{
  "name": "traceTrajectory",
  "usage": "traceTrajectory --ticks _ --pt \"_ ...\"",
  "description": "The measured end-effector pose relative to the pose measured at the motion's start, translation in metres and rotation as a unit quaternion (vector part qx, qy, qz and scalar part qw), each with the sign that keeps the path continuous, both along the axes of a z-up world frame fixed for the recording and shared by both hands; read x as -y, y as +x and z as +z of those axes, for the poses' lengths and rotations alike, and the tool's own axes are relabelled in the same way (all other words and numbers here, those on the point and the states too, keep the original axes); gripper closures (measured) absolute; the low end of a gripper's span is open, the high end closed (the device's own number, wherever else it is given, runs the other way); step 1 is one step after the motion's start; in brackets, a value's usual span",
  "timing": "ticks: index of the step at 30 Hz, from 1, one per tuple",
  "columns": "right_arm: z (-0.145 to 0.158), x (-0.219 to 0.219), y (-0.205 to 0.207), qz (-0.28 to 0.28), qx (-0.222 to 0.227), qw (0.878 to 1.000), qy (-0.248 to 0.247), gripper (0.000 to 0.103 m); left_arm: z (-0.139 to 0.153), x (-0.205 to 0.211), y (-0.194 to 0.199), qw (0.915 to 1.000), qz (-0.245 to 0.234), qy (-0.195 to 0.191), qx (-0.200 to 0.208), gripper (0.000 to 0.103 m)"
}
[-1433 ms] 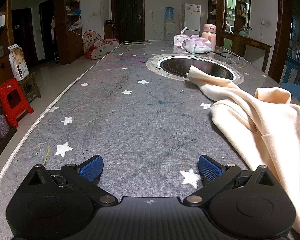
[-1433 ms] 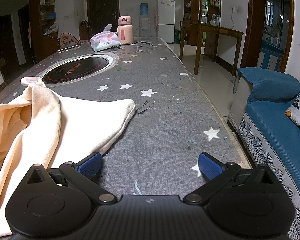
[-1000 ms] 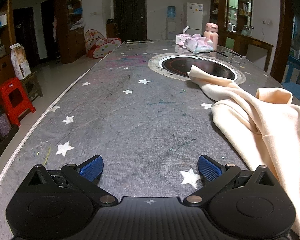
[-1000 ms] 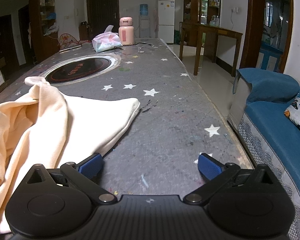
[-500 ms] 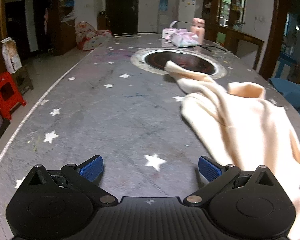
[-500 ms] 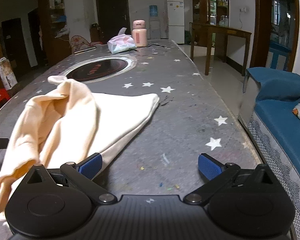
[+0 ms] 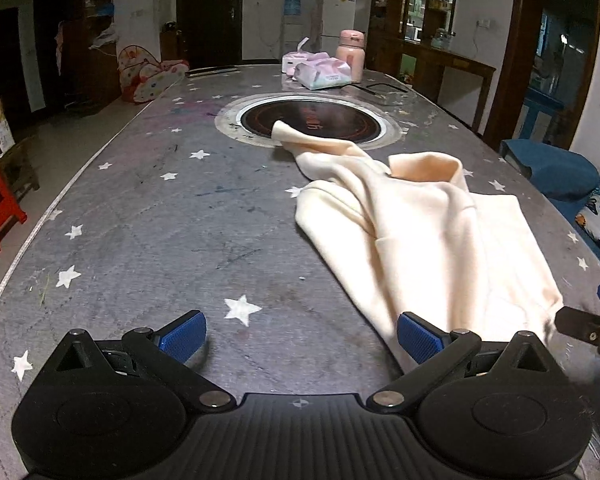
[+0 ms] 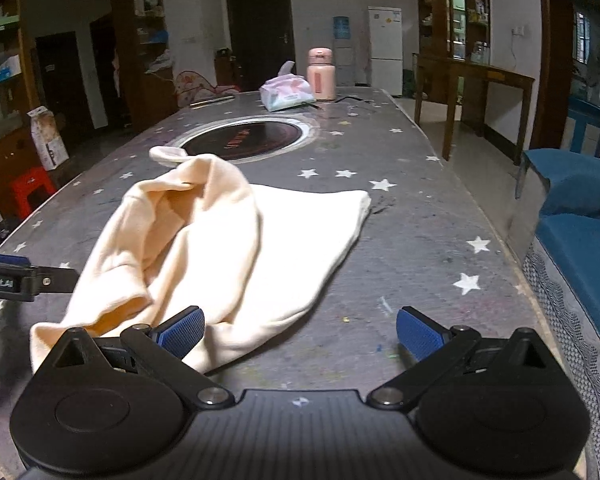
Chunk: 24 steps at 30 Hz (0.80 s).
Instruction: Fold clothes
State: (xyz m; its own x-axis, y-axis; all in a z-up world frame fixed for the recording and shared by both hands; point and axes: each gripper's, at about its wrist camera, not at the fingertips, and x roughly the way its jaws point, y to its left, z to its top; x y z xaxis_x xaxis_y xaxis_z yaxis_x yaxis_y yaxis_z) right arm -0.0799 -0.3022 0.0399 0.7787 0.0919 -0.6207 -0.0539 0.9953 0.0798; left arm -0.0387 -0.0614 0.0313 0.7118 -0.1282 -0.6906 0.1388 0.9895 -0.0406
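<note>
Cream garment point(image 7: 428, 236) lies crumpled on the grey star-printed table point(image 7: 148, 216), near its front edge.
The left gripper point(image 7: 300, 334) and right gripper point(image 8: 300, 330) both gape wide, empty, low over the near hem. Bare tabletop spreads leftward; a round dark cooktop point(image 8: 244, 138) lies beyond. Soft fleecy cloth; no writing reads clearly.

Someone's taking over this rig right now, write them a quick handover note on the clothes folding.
Left gripper: open, holding nothing, low over the table, the garment's near edge by its right finger.
Right gripper: open, holding nothing, the garment's near corner by its left finger.
Garment: cream top, bunched and rumpled on the table, one end reaching the round hob.
Done: no fold visible.
Left: grip the near edge, spread it flat, then fold.
</note>
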Motion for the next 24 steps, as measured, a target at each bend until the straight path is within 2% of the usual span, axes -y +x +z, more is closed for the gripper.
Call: traceTrajectory --ticks 13,24 --pt "0.007 -0.011 -0.007 0.027 0.006 1.000 0.003 0.000 0.016 0.022 0.005 0.9994 -0.033 -0.002 0.008 0.000" --pt "0.010 -0.015 0.001 0.036 0.008 0.999 0.002 0.000 0.033 0.052 0.025 0.9975 -0.064 0.004 0.029 0.000"
